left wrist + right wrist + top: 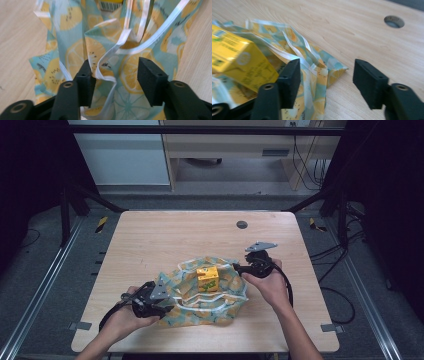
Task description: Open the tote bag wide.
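1. Left gripper point(167, 301), held in the person's left hand point(131, 312) at the near left of the table point(150, 235): its fingers point(83, 82) are spread apart, with a white-edged fold of the bag between them but not pinched.
2. Fruit-print bag point(220, 307), teal with yellow citrus slices and white handle strips point(140, 27), lies crumpled and open on the table's near middle, between the two grippers.
3. Yellow carton point(207, 278) rests inside the open bag, near its centre; in the right gripper view it lies tilted, just left of the fingers.
4. Right gripper point(239, 268), held in the right hand point(270, 282) at the bag's right edge: its fingers point(290, 80) are released, one against the bag's rim, the other over bare table.
5. Round grommet hole point(242, 224) sits in the table's far side, well apart from the bag.
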Demonstrator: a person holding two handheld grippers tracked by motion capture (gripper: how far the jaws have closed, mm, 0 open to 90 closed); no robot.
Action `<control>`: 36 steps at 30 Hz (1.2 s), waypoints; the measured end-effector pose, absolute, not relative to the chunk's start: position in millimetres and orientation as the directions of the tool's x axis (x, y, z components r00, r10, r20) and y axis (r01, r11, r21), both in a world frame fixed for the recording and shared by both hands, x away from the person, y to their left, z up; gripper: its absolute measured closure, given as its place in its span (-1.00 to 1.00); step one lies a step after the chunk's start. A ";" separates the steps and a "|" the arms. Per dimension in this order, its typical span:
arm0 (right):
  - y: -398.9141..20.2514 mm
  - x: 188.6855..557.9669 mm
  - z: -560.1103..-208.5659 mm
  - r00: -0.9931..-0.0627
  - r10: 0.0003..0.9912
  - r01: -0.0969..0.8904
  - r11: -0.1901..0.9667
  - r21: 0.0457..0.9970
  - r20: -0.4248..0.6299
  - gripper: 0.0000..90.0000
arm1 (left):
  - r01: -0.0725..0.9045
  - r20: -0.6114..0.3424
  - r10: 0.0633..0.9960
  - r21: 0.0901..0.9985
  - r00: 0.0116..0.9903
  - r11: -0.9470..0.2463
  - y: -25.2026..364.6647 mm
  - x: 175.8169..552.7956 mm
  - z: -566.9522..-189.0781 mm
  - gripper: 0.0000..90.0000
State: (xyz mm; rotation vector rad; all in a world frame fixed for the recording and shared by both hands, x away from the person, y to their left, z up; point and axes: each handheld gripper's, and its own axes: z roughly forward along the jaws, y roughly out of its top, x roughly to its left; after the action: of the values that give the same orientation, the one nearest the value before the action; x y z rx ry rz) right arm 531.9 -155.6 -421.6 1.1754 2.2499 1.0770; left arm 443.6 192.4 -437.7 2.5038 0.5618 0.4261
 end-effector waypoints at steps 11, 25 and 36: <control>-157.0 484.8 -391.8 -0.642 0.766 0.424 0.370 0.827 -0.014 -0.37 | 0.306 0.177 0.506 0.617 0.844 -0.726 195.4 443.9 -407.3 -0.32; -153.9 446.2 -394.2 -0.693 0.721 0.420 0.416 0.806 -0.011 -0.48 | 0.330 0.189 0.554 0.634 0.811 -0.699 191.2 471.0 -386.4 -0.34; -132.0 424.0 -418.3 -0.733 0.680 0.424 0.441 0.791 0.014 -0.59 | 0.366 0.180 0.576 0.615 0.798 -0.699 171.5 498.9 -394.5 -0.33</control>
State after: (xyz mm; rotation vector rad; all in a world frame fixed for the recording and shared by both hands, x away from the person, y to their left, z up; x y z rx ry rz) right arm 424.0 -132.0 -418.3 0.9481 2.3908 1.1803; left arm 498.9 171.5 -394.5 2.4127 0.6958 0.4872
